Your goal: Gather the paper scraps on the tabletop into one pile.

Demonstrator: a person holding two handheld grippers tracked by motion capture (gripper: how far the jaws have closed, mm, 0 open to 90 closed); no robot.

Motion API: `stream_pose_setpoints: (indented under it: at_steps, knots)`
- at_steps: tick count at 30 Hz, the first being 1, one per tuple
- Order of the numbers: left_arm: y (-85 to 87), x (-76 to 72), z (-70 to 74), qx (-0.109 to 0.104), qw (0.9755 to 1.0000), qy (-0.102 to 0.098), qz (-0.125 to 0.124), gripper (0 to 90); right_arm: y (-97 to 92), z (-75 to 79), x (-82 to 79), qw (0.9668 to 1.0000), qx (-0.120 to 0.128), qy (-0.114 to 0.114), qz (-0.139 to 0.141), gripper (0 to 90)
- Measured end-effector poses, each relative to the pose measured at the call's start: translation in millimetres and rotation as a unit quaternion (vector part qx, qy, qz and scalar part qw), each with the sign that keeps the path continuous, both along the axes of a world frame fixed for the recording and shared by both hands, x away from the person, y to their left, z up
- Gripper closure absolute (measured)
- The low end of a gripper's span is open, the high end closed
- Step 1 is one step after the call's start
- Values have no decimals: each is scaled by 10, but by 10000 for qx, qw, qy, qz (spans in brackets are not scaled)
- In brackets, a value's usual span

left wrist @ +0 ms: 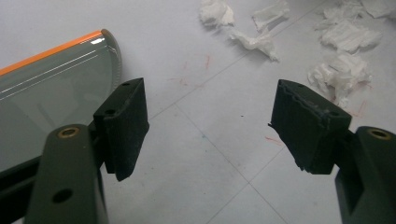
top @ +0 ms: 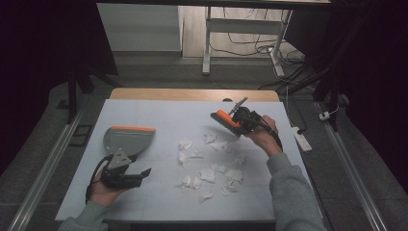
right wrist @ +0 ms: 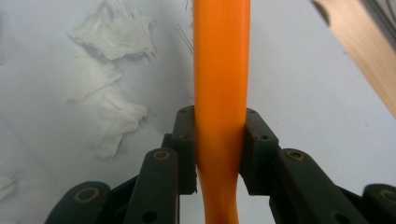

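A grey dustpan [top: 126, 139] with an orange lip lies on the left of the white table [top: 159, 115]. Just in front of it my left gripper [top: 139, 175] stands open with nothing between its jaws. In the left gripper view the dustpan [left wrist: 51, 93] is beside the left jaw of that gripper [left wrist: 205, 121]. Several torn white paper scraps [top: 211, 168] are scattered mid-table, some [left wrist: 343, 70] ahead of the left gripper. My right gripper [top: 240, 122] is shut on the orange brush [top: 225, 120], above the far right scraps. Its jaws [right wrist: 219, 140] clamp the orange handle [right wrist: 219, 70].
A wooden strip [top: 192, 94] runs along the table's far edge, with a small dark object [top: 227, 100] on it. Beyond are desk legs [top: 207, 43] and floor cables. A white power strip [top: 302, 138] lies off the table's right side.
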State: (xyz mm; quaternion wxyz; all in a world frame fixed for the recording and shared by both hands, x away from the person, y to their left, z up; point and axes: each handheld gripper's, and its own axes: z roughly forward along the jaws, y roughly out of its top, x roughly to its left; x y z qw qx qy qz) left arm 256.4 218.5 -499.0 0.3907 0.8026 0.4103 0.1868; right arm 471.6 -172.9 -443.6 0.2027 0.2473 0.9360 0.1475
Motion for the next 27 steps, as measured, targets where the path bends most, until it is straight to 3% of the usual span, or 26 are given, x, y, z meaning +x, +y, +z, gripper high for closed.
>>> stream_pose_setpoints:
  at_steps: [5,9,12,19,21,24,27]
  knots:
    - [17,1,-8,-5,10000,3,0,284,265,-114,77,9992,-303,67,251,707]
    - [23,1,-16,-29,10000,20,-4,284,461,-156,-34,9956,-720,38,592,708]
    - [23,-7,-11,-25,10000,2,-13,284,507,-148,-144,9936,-861,66,723,708]
    - [39,-1,-1,-44,10000,-9,5,285,412,-107,-546,9877,-776,394,1302,708]
    - [31,-3,2,-37,10000,-15,-9,285,363,-49,-638,9872,-617,517,1376,708]
    - [24,-4,10,-44,10000,-31,0,285,298,84,-731,9909,-343,208,1287,707]
    - [25,1,10,-37,10000,-29,10,285,277,191,-727,9948,-105,-89,1009,707]
